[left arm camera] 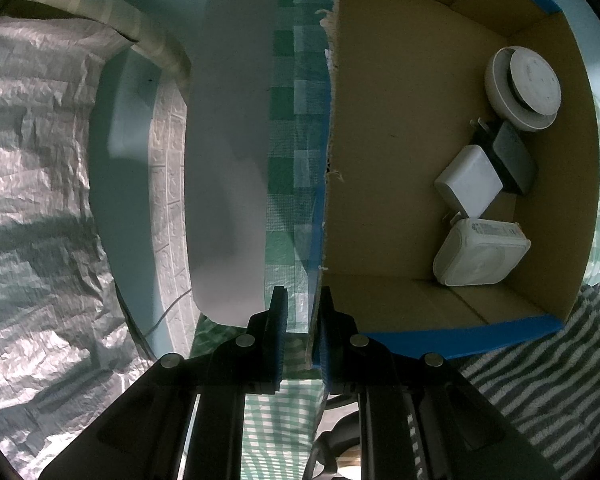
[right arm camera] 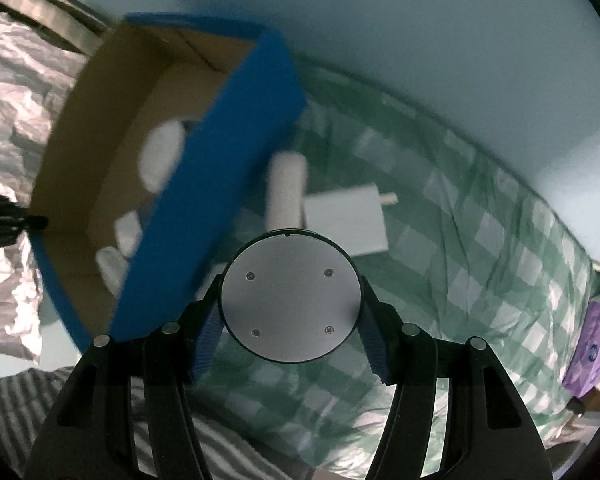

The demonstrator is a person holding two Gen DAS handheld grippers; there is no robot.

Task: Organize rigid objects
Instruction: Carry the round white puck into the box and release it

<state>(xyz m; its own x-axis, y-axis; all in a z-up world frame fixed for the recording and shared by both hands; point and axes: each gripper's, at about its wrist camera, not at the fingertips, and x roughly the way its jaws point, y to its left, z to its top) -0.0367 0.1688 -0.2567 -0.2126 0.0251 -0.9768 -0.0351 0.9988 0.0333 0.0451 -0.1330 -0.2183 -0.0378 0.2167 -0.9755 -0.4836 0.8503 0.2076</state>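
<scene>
A blue cardboard box (left arm camera: 380, 152) with a brown inside holds a round white device (left arm camera: 524, 88), a white charger (left arm camera: 470, 186), a black adapter (left arm camera: 514, 156) and a white rounded case (left arm camera: 480, 254). My left gripper (left arm camera: 303, 312) is shut on the box's near wall, one finger inside and one outside. The box also shows in the right wrist view (right arm camera: 220, 168), tilted and blurred. My right gripper (right arm camera: 290, 320) is shut on a round grey disc with a black rim (right arm camera: 290, 296), held above the cloth. A white cylinder (right arm camera: 286, 192) and a white charger (right arm camera: 346, 224) lie on the cloth beyond it.
A green checked cloth (right arm camera: 460, 240) covers the surface. A grey striped cloth (left arm camera: 540, 380) lies near the box. Crinkled silver foil (left arm camera: 32, 200) is at the left. A purple packet (right arm camera: 592, 344) sits at the right edge. A pale wall is behind.
</scene>
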